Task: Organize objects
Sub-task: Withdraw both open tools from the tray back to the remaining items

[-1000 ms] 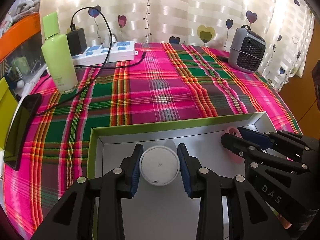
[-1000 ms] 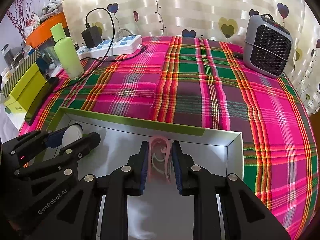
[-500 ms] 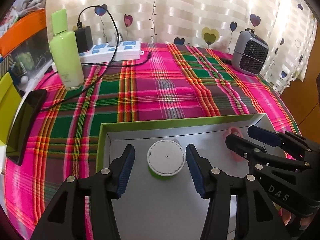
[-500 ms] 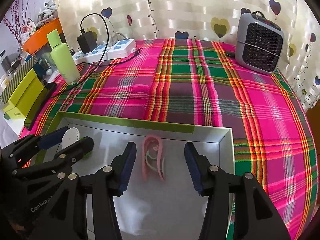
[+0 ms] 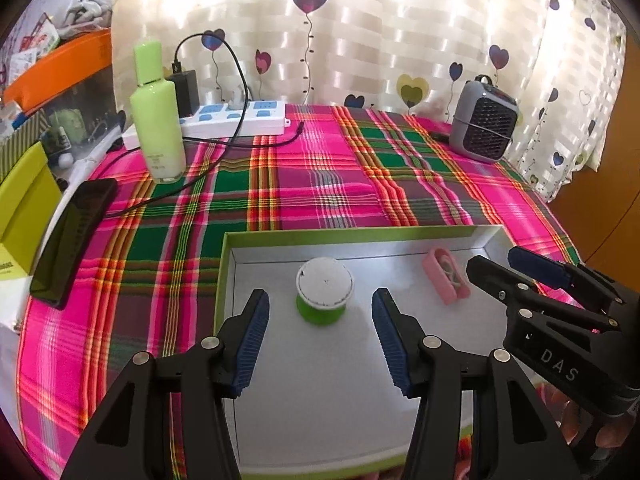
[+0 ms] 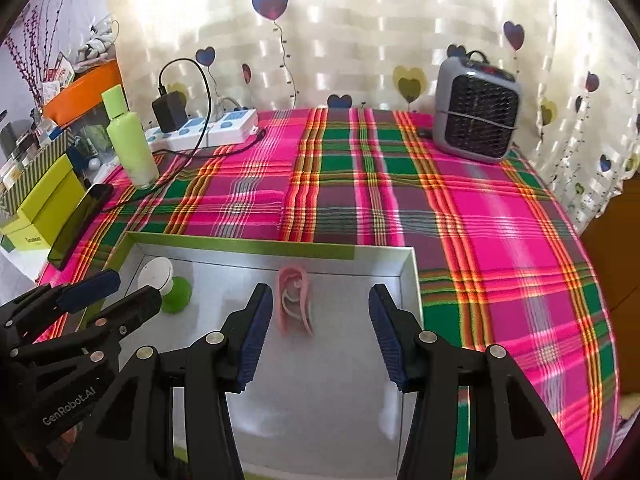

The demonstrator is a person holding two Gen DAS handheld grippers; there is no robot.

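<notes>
- Left gripper (image 5: 320,334): jaws spread apart, nothing between the blue pads (image 5: 253,340); it hangs over the floor of the green-rimmed box (image 5: 348,236).
- Green jar with white lid (image 5: 325,295): upright on the box floor, just ahead of the left gripper's fingertips and centred on the gap between them, touching neither pad.
- Right gripper (image 6: 320,332): jaws likewise spread, gripping nothing; also over the box floor, to the right of the left gripper.
- Pink case (image 6: 295,298): on the box floor just ahead of the right gripper, nearer its left pad (image 6: 256,332) than its right; not touched by either. Whether it stands on edge or lies flat cannot be told.
- In the left wrist view the right gripper (image 5: 520,276) enters from the right, its tips beside the pink case (image 5: 446,274).
- Plaid tablecloth (image 6: 480,200): beneath the box and beyond both grippers.
- Far ahead and left of the grippers: pale green bottle (image 5: 157,120), power strip (image 5: 236,120) with black charger (image 5: 186,90), dark phone (image 5: 74,236) at the cloth's left edge.
- Far ahead and right: grey heater (image 6: 476,108), standing before the heart-print curtain (image 6: 360,20).
</notes>
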